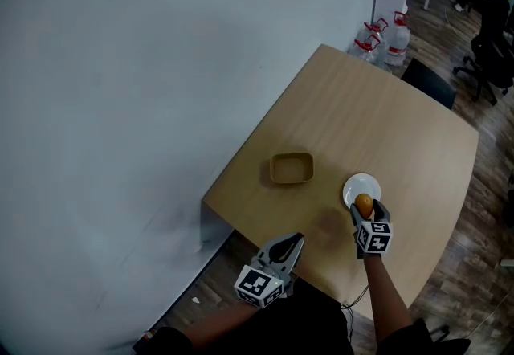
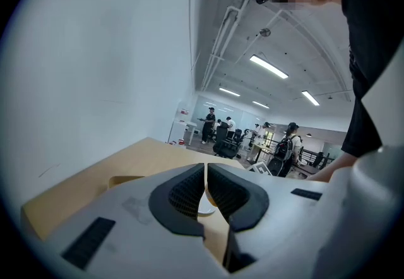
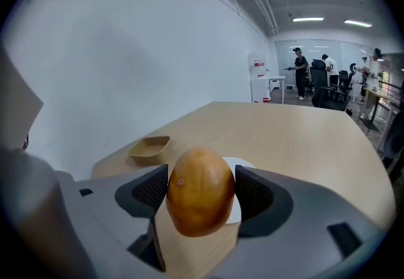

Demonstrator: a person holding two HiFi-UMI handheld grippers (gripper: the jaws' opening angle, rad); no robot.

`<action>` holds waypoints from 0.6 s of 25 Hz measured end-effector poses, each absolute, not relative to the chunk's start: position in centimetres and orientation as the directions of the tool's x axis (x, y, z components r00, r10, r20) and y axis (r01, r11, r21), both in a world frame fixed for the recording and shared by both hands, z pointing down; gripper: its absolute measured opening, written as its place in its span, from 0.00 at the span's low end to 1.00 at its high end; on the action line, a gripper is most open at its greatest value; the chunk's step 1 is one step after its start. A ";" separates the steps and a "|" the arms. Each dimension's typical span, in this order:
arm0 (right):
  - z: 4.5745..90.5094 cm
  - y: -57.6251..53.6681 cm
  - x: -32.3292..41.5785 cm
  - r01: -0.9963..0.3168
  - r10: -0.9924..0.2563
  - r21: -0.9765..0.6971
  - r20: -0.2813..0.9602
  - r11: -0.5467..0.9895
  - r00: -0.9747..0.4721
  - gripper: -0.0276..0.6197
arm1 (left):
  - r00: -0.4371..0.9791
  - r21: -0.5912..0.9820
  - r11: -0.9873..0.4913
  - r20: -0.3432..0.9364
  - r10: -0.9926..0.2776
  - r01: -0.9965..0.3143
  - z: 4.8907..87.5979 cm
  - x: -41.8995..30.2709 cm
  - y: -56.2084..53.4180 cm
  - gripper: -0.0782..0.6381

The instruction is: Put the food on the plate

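We are watching the right gripper [image 3: 201, 190] clamping its jaws on the food [image 3: 199, 192], an orange-brown oval piece sitting squarely between the two dark pads. In the head view it is hanging at the 6 o'clock edge of the white plate [image 1: 359, 181]. We cannot tell whether it is touching the plate or riding just above it. From the right gripper view the plate is peeking out behind the food, on the pale wooden worktop [image 1: 377, 116].

Over at about 9 o'clock from the plate, apart from it, a shallow tan dish [image 1: 291, 168] is lying on the worktop with nothing showing inside.

The left gripper [image 2: 206, 188] is holding its jaws together with nothing between them. In the head view it is hovering at roughly 7 o'clock from the plate, by the near edge of the worktop and well apart from the food.

Beyond the far corner, around 12 o'clock, water bottles [image 1: 384, 36] are standing on the floor.
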State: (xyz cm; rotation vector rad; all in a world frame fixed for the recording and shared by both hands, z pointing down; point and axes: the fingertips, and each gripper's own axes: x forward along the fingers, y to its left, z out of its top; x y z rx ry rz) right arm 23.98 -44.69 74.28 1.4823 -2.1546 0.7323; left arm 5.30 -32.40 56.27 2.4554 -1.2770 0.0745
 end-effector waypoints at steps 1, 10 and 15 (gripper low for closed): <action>74.9 -45.3 23.9 -0.937 -0.710 -0.180 0.614 0.299 -0.345 0.62 | 0.585 0.304 -0.516 0.211 -0.783 -0.801 56.3 5.3 -32.6 0.13; 80.5 -48.9 24.4 -0.926 -0.636 -0.087 0.703 0.368 -0.319 0.62 | 0.556 0.305 -0.484 0.225 -0.800 -0.820 56.7 4.9 -33.9 0.13; 81.5 -49.6 24.1 -0.916 -0.634 -0.073 0.700 0.394 -0.328 0.62 | 0.547 0.329 -0.470 0.198 -0.813 -0.819 56.9 4.1 -33.7 0.13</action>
